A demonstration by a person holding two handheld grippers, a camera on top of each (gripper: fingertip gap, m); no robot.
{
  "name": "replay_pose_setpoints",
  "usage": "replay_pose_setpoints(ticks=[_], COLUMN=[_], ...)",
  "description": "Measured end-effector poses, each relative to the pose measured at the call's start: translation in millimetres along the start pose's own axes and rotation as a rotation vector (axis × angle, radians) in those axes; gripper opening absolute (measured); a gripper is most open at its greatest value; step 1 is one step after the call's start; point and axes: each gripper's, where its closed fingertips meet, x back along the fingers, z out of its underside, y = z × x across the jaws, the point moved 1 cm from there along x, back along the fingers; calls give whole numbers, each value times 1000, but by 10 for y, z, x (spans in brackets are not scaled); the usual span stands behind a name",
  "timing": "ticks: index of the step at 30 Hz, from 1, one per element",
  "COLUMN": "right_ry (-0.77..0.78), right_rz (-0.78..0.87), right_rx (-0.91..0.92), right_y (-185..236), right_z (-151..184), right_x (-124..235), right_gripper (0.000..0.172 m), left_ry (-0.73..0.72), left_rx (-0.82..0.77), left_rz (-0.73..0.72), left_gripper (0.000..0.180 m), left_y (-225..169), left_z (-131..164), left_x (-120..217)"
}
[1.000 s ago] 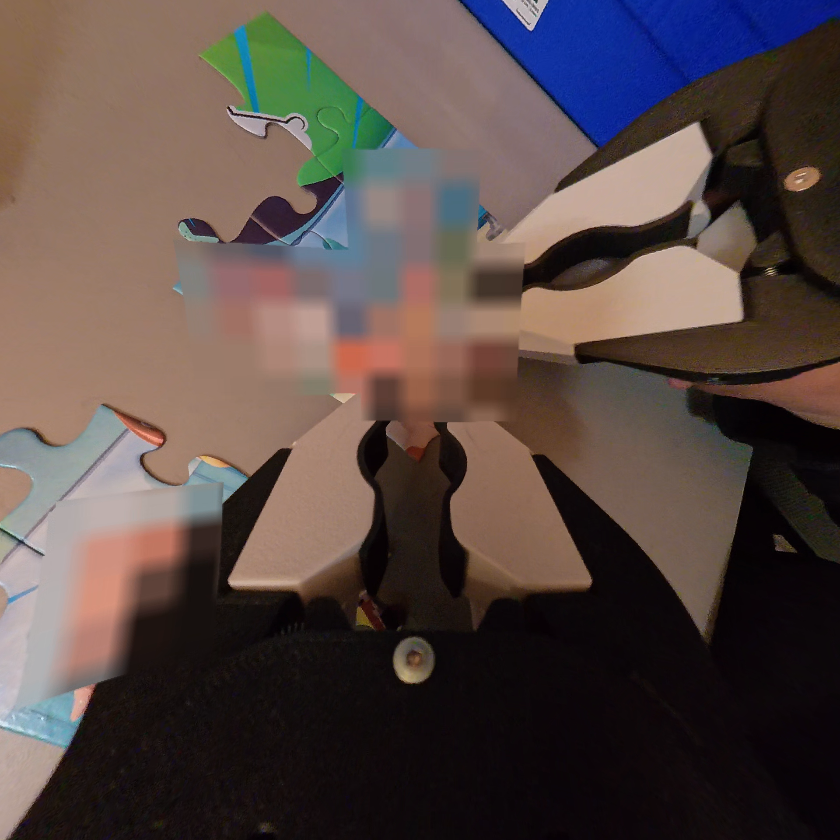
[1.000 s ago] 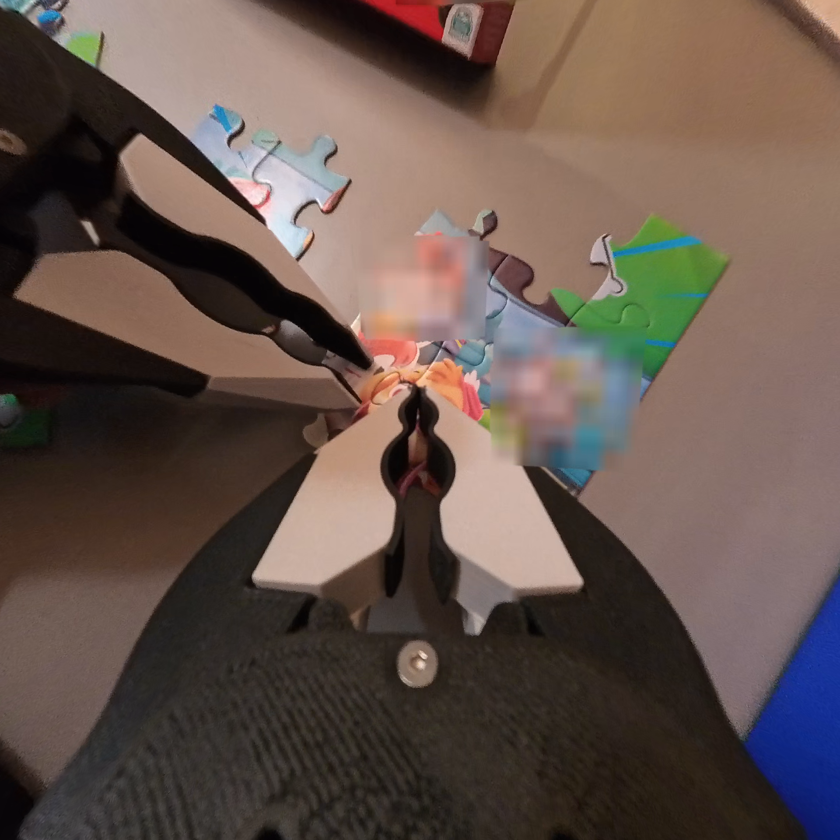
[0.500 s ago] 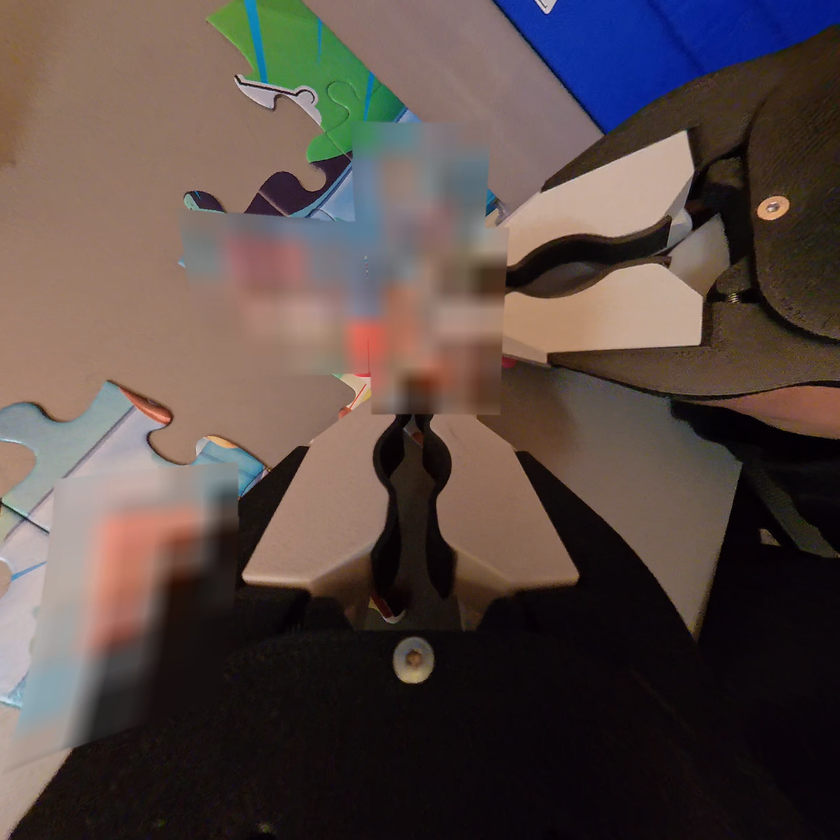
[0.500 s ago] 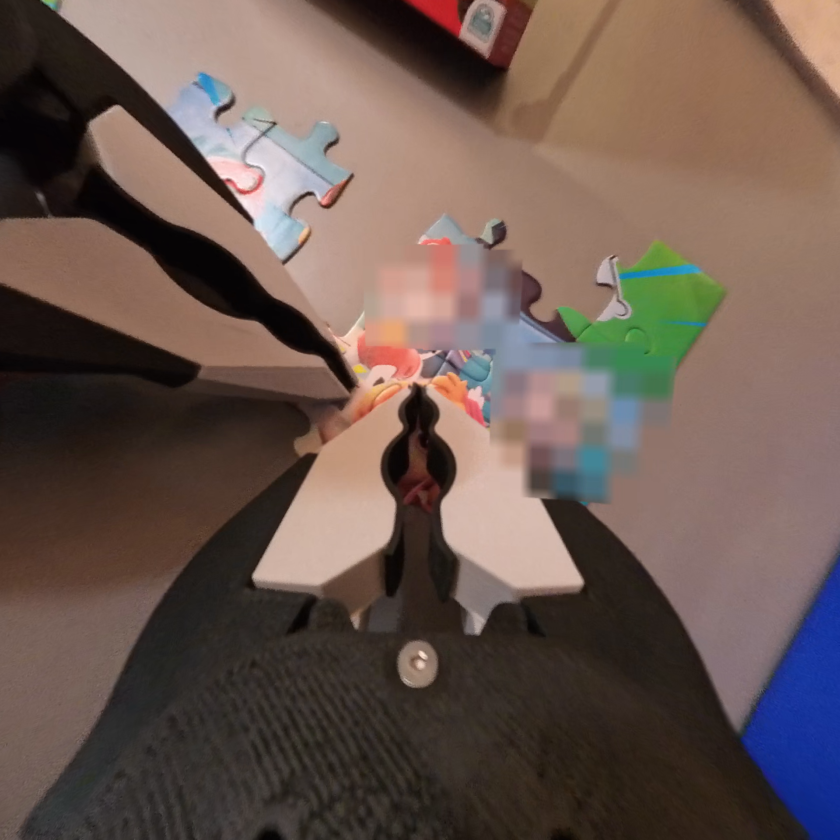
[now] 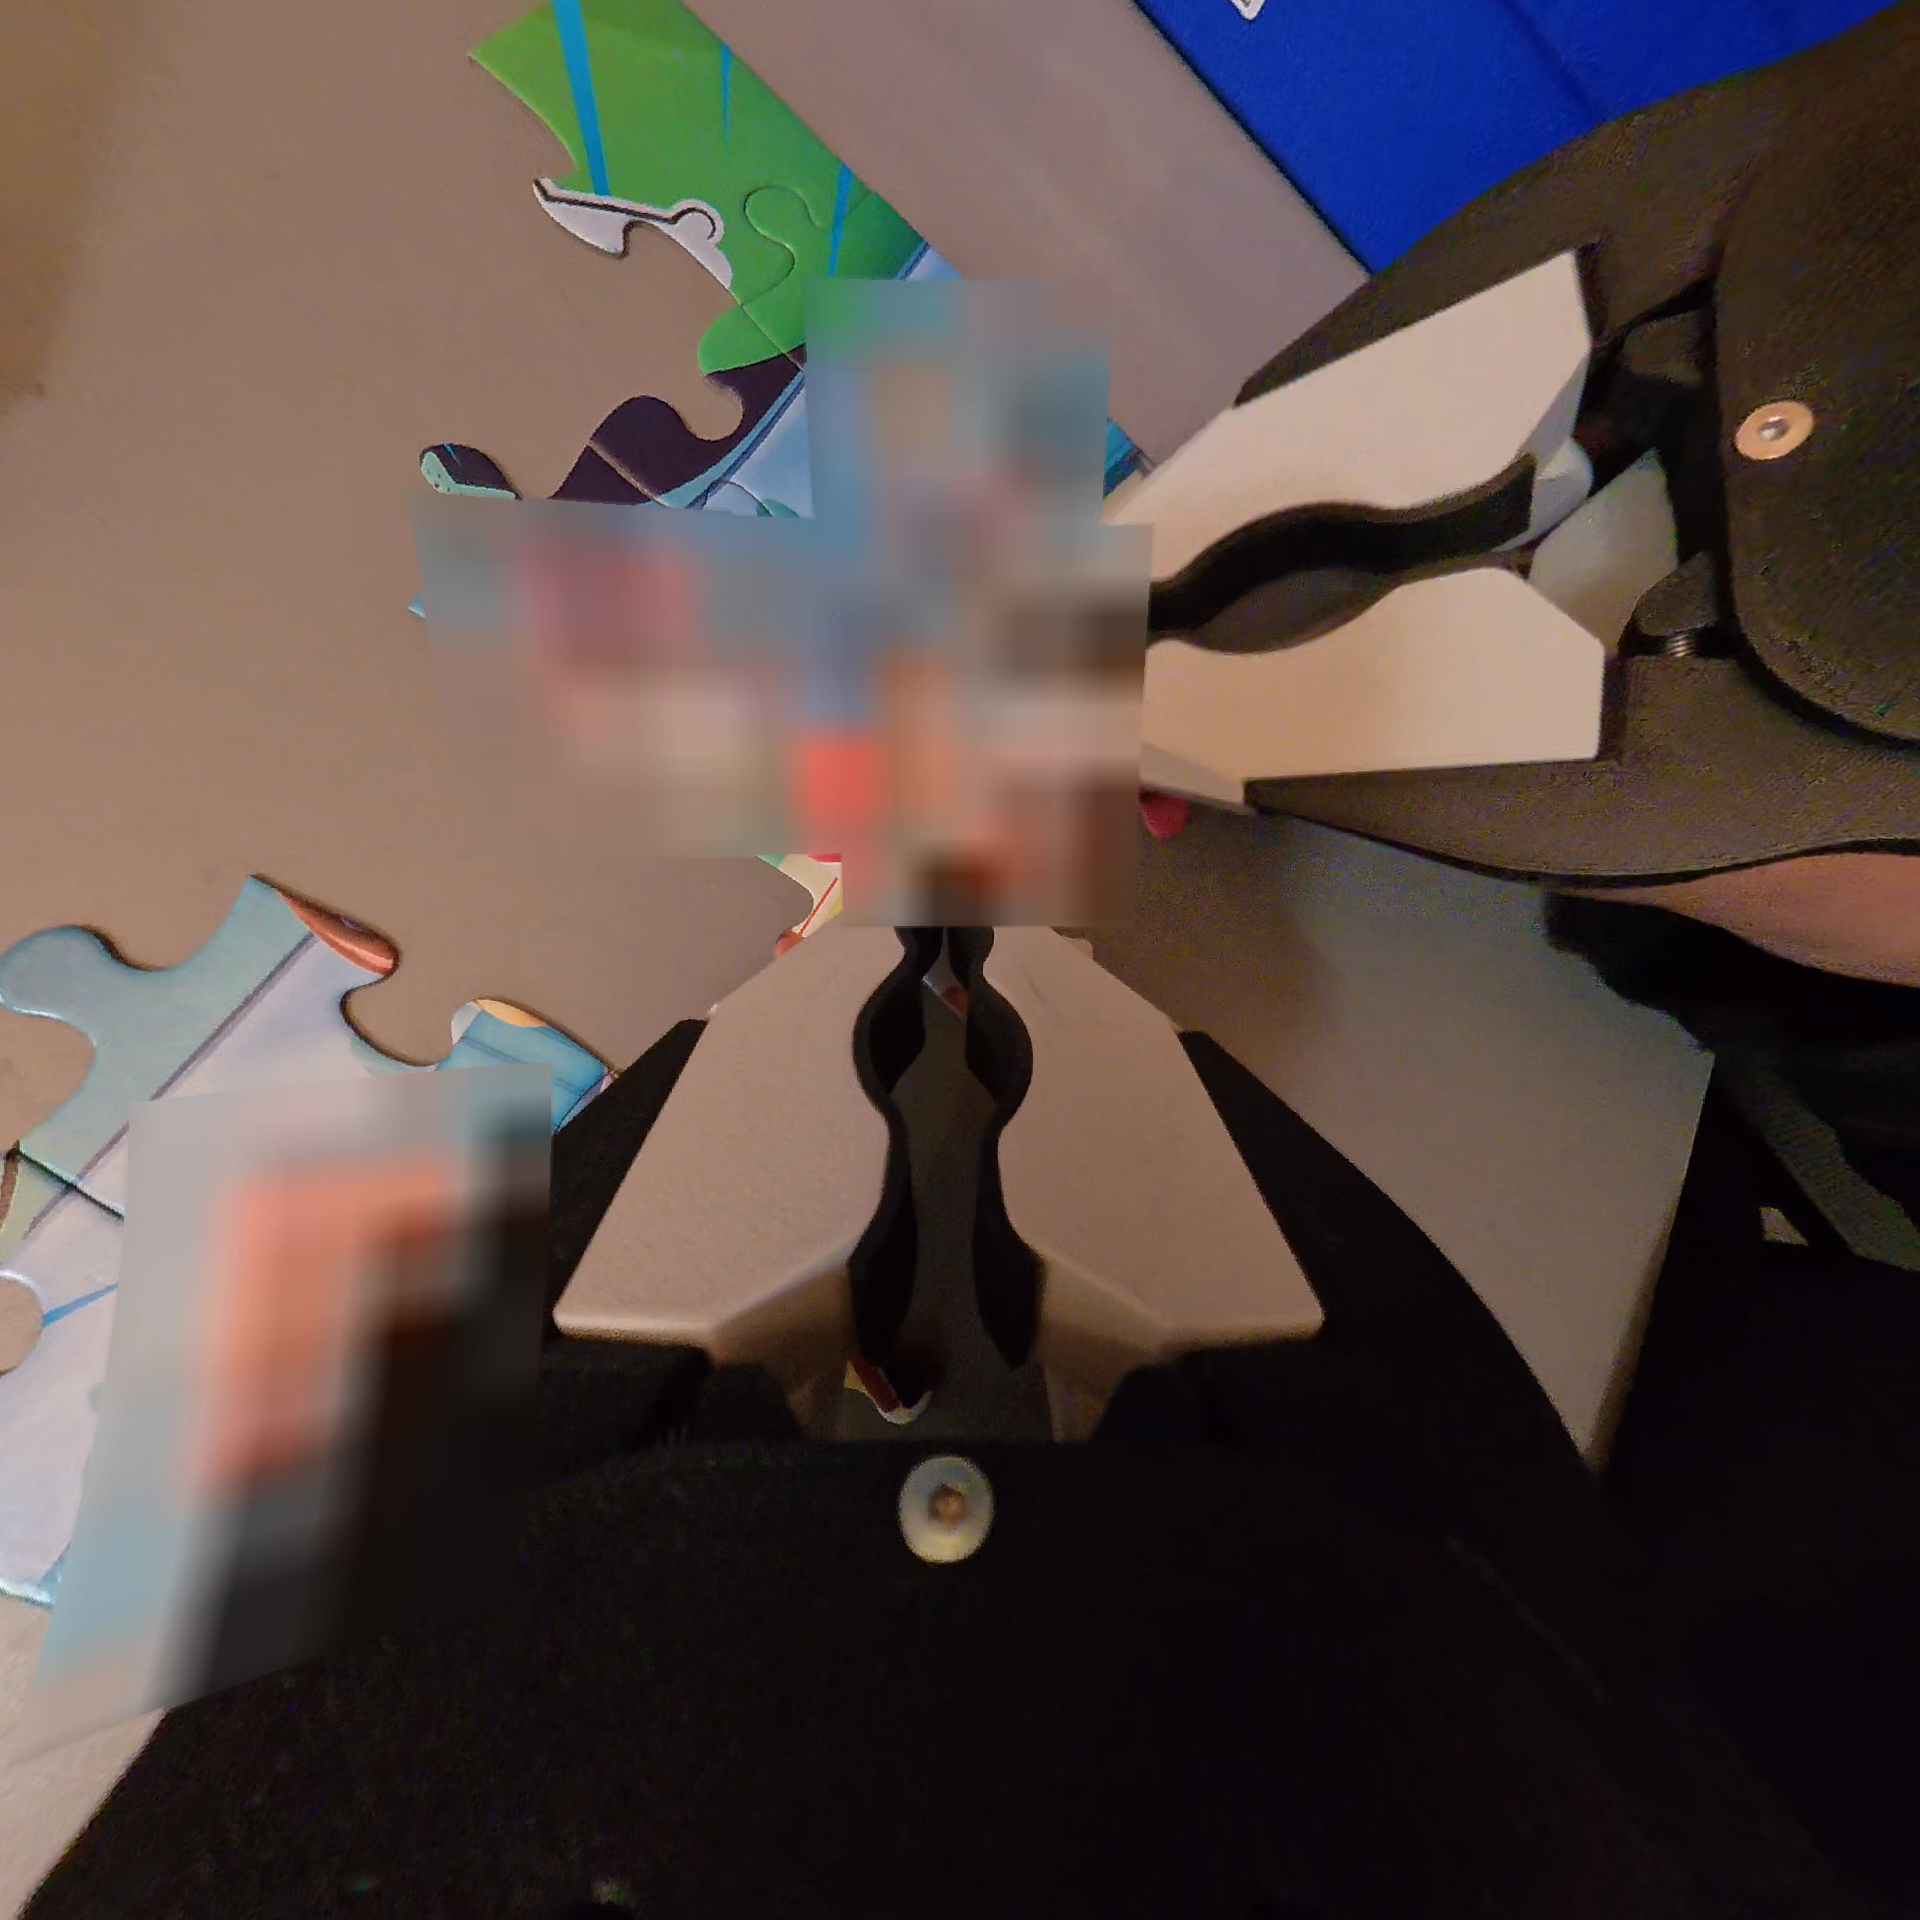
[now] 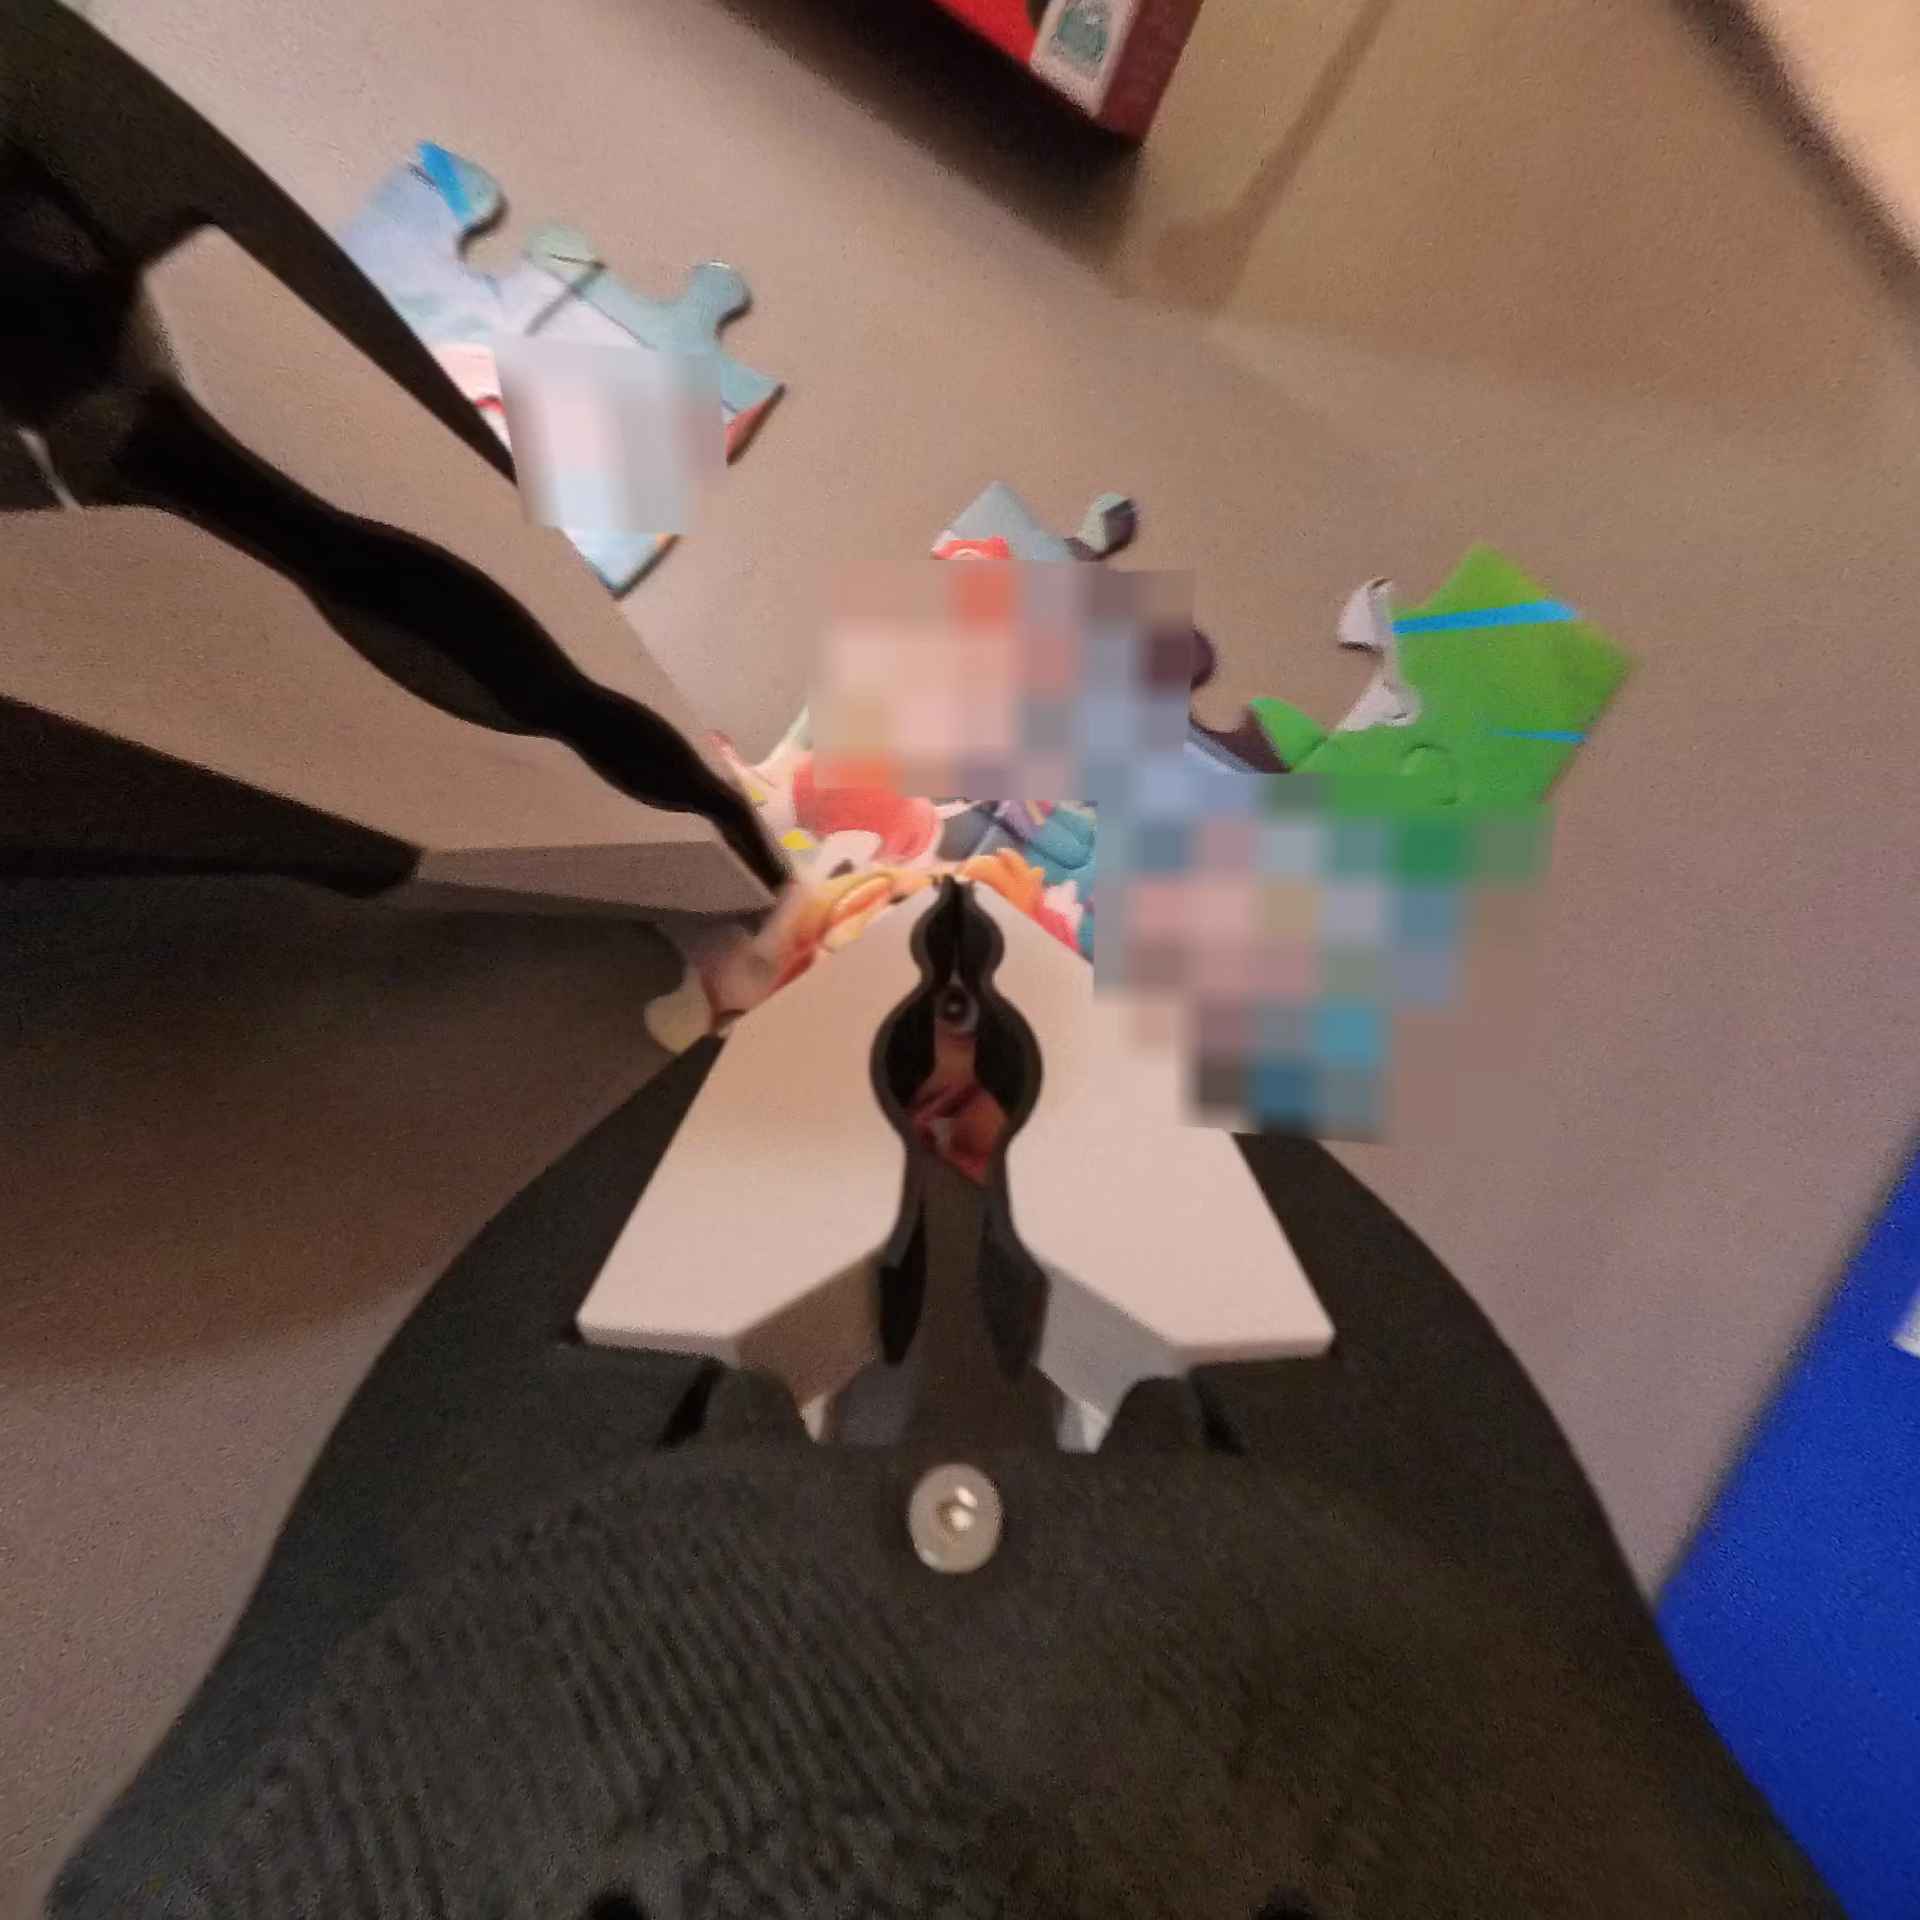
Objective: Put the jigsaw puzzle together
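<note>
Puzzle section (image 6: 904,831), frame centre: both tools, left tool (image 6: 774,883) and right tool (image 6: 951,883), clamped on its edge; uneven pull risks separating joints

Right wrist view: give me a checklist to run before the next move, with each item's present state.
1. Left gripper shut at the edge of the colourful puzzle piece: ok.
2. That hold is firm: cannot tell.
3. Right gripper shut: ok.
4. Right gripper holding anything: cannot tell.
5. The two grippers' tips apart: ok.
6. Green puzzle section flat on the table: ok.
</note>
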Motion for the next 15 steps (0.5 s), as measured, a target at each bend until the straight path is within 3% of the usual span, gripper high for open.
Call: replay_pose_setpoints(ticks=[3,5,8,11,13,15], right_ry=[-1,6,-3,10,13,19], right_rz=[-150,-5,-176,-49,-183,-56], right_rx=[-4,5,-49,-24,-54,-54], right_y=[237,22,234,54,228,23], right_z=[-25,-1,-26,5,10,57], right_x=[-6,-8,-6,7,29,48], right_gripper=[0,0,0,0,0,0], left_ry=[-5,-2,-5,-5,-8,-5], left_rx=[3,2,1,6,3,-1], left_rz=[0,0,-9,-8,-12,-15], left_gripper=[0,0,0,0,0,0], left_y=[1,1,-1,0,2,1], left_z=[0,-1,-3,-4,-4,-5], left_x=[1,0,0,0,0,0])
